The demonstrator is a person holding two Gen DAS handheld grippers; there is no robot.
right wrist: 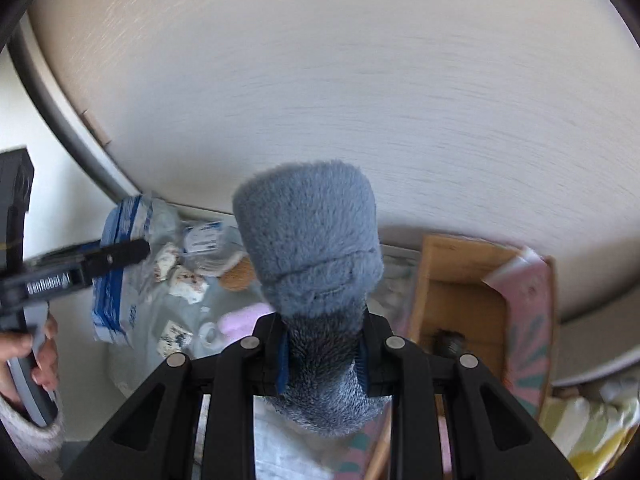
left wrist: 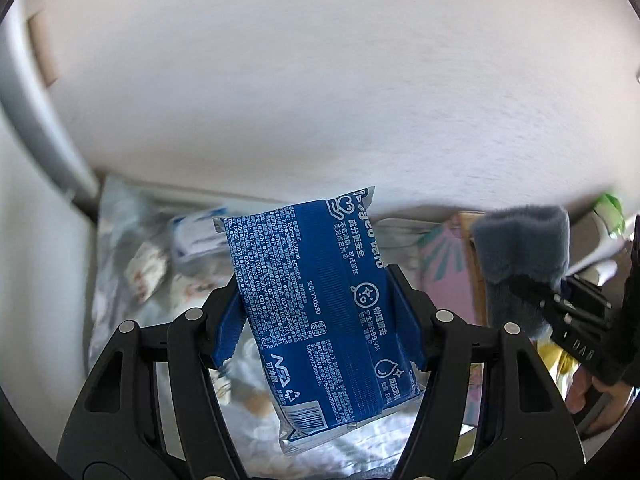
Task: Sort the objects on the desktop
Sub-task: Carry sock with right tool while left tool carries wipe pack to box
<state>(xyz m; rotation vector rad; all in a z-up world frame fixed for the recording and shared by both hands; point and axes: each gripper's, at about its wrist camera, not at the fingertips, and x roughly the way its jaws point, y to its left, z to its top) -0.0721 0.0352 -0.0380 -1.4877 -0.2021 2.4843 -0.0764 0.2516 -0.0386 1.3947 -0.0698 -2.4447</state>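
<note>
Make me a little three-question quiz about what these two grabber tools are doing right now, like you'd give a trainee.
1. True or false: the left gripper is empty.
2. What does the right gripper hold: A) a fuzzy grey-blue sock, B) a pen, C) a cup?
3. Fill in: beside the sock, at the right of the right wrist view, sits an open wooden ____.

Key:
1. False; it clamps a blue wipes packet.
2. A; the sock is pinched between the fingers.
3. box.

One wipes pack (left wrist: 320, 304), one sock (right wrist: 308, 240)
</note>
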